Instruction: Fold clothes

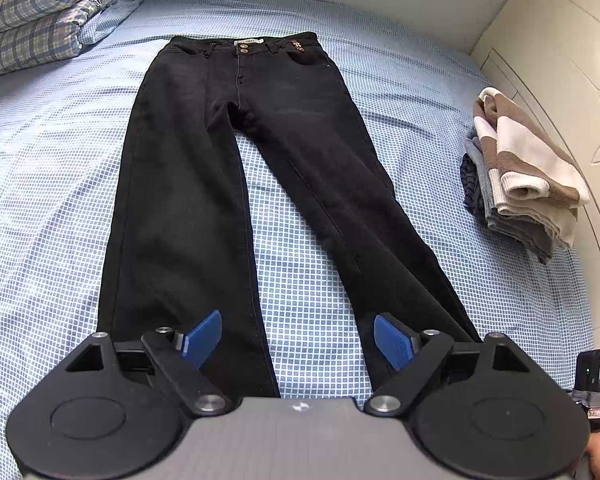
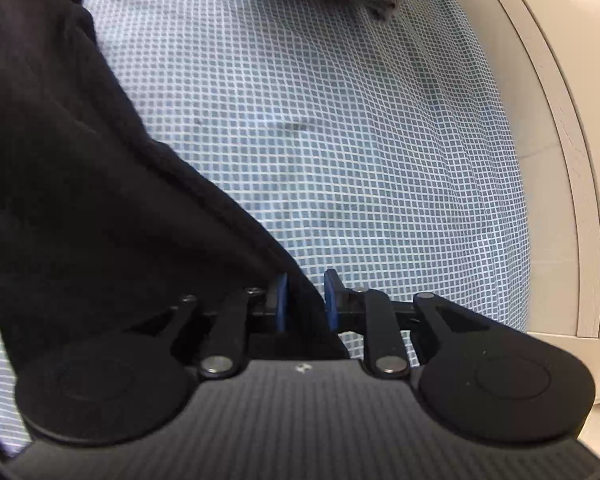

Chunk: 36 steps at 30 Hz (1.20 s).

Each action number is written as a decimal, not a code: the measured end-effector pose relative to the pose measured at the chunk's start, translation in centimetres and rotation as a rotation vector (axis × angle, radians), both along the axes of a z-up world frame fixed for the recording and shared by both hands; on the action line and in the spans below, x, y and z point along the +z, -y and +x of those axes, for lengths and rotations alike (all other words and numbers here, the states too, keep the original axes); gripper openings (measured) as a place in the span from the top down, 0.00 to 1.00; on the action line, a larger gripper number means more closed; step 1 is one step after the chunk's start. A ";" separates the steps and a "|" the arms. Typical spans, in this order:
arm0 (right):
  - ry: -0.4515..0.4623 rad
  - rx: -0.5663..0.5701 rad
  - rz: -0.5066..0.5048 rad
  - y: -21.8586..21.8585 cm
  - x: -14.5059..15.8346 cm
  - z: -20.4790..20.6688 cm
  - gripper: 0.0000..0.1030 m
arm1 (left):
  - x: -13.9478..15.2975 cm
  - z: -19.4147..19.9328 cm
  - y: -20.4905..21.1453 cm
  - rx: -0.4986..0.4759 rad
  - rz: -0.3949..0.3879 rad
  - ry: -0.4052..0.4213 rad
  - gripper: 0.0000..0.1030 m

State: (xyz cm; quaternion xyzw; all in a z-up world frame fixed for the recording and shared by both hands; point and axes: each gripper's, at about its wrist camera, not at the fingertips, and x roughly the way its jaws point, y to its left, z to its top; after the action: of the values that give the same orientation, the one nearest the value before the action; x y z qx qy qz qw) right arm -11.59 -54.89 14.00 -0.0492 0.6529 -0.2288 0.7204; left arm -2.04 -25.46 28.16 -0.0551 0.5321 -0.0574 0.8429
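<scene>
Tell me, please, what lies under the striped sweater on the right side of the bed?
Under the brown-and-white striped sweater sits a stack of folded clothes: grey layers and a dark blue patterned piece at the left edge. It rests on the blue checked bedsheet. Most of each garment is covered, so their kinds cannot be told.

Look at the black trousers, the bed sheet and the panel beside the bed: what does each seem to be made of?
Black trousers: probably denim, matte, with metal buttons and stitched seams. Bed sheet: thin woven cloth, likely cotton, a printed blue check that wrinkles softly. Panel: hard, smooth cream board with carved lines, perhaps painted wood.
</scene>
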 end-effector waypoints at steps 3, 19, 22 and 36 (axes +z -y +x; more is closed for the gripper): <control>-0.001 -0.042 0.031 1.5 -0.1 -1.2 0.77 | 0.0 0.4 0.2 0.008 0.018 0.005 0.17; 0.072 -0.344 0.528 -5.9 1.8 -11.8 0.76 | -0.8 1.2 4.7 -0.059 -0.021 -0.015 0.17; 0.071 -0.411 0.532 -7.3 1.0 -13.2 0.76 | -0.8 1.1 5.8 -0.107 -0.011 -0.005 0.17; 0.131 -0.566 0.556 -12.3 -2.0 -16.4 0.76 | -2.1 -0.7 7.7 -0.283 -0.031 -0.035 0.17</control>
State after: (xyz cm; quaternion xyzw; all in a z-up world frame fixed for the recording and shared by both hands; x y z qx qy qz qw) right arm -27.95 -42.61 12.04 0.3440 0.6302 -0.2356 0.6550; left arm -2.74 -33.19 26.05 0.0065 0.5481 -0.1827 0.8162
